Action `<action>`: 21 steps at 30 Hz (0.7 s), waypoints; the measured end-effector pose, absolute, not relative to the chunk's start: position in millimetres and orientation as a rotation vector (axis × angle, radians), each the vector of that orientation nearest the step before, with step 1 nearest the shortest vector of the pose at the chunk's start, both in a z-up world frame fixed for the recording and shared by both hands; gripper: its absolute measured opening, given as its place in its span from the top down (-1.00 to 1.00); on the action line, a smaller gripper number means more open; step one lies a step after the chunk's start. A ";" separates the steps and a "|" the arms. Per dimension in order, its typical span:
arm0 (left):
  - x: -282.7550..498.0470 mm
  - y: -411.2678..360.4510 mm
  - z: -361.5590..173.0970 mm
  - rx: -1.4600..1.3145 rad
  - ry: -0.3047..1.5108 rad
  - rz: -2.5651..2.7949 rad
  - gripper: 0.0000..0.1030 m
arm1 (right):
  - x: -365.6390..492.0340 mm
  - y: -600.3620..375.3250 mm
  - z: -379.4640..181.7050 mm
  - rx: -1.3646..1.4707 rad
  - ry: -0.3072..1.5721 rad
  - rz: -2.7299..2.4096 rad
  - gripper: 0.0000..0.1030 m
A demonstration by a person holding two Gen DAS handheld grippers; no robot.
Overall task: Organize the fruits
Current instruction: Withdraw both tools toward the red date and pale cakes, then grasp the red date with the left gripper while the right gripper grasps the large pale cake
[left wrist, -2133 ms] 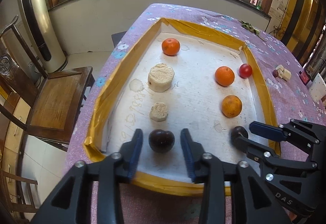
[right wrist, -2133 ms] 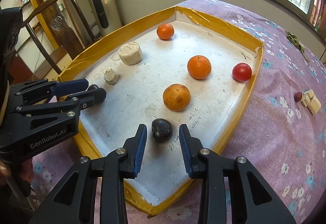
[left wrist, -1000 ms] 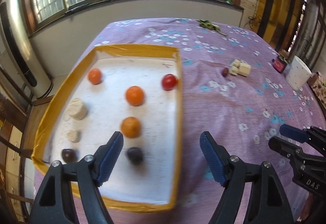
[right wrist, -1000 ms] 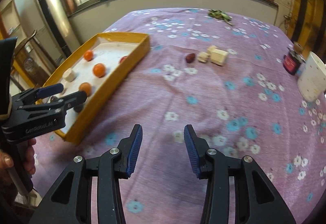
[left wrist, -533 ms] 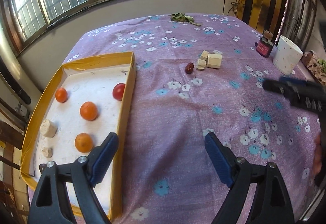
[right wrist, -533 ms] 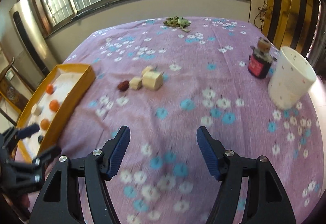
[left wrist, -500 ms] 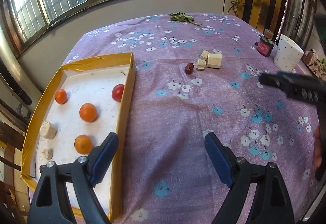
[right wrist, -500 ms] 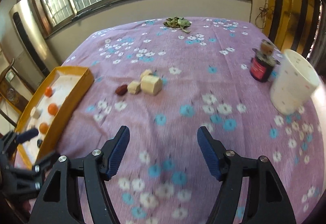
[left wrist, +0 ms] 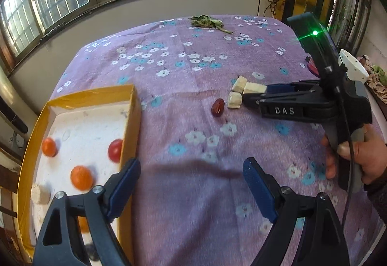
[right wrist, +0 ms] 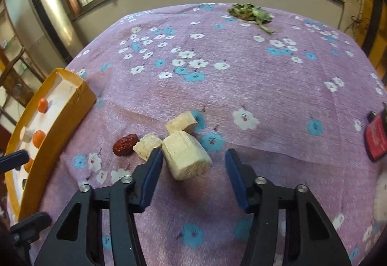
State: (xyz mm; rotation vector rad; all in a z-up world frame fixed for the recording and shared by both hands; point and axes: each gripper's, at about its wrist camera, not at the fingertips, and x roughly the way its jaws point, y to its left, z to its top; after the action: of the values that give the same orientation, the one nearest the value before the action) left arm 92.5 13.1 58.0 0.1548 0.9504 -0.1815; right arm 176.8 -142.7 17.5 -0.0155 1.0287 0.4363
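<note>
Setting: purple flowered cloth covers the tabletop (right wrist: 266, 77), with barred windows along the far wall.
Right tongs (right wrist: 192, 164): released and spread wide, low over the cloth; the biggest pale chunk (right wrist: 186, 157) sits between the blades, touching or nearly touching the left blade, with clear room at the right one.
Left tongs (left wrist: 191, 181): also released, wide apart, holding nothing, hanging over bare cloth just beside the tray's near wall.
Near cluster: a smaller pale piece (right wrist: 146, 144) lies just left of the big chunk, a third piece (right wrist: 181, 122) just behind it, and a red date (right wrist: 124, 141) touches or nearly touches the smaller piece.
Tray: yellow-walled tray (left wrist: 130, 121) at the left, holding oranges (left wrist: 81, 177), a red tomato (left wrist: 115, 150) against the inner wall and a pale round piece (left wrist: 40, 193).
Far side: dried leaves (right wrist: 249, 13) near the far edge; a red jar (right wrist: 377, 135) at the right border.
Change: two seconds ago both tongs stood over dark plums inside the tray; since then both have swung away, and the right pair has come down around the loose cluster.
Meaning: likely a new pick is starting, and the big chunk looks like the next thing bound for the tray.
Risk: closing off-centre may nudge the neighbouring piece and the date.
</note>
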 end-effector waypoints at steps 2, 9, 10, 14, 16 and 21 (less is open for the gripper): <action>104.6 8.4 54.7 0.154 0.952 -0.180 -0.71 | 176.4 -140.6 18.5 -0.020 1.019 0.468 0.35; 146.1 -9.0 42.1 0.115 0.957 -0.219 -0.71 | 163.5 -164.7 29.4 0.046 0.982 0.428 0.37; 150.2 -12.7 39.9 0.129 0.950 -0.228 -0.71 | 160.0 -171.1 31.8 0.056 0.978 0.428 0.37; 160.5 -23.2 31.3 0.169 0.915 -0.270 -0.67 | 151.0 -196.4 36.1 0.106 0.979 0.423 0.37; 164.1 -28.5 25.0 0.201 0.918 -0.287 -0.36 | 148.2 -207.6 36.0 0.144 0.981 0.412 0.36; 166.7 -30.5 12.8 0.189 0.924 -0.373 0.42 | 139.5 -219.6 35.8 0.169 0.978 0.387 0.37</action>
State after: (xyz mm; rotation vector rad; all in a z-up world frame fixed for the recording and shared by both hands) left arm 166.7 -30.5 12.8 0.1890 0.9241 -0.3725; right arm 139.5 -219.6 35.8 0.1695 0.9776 0.3866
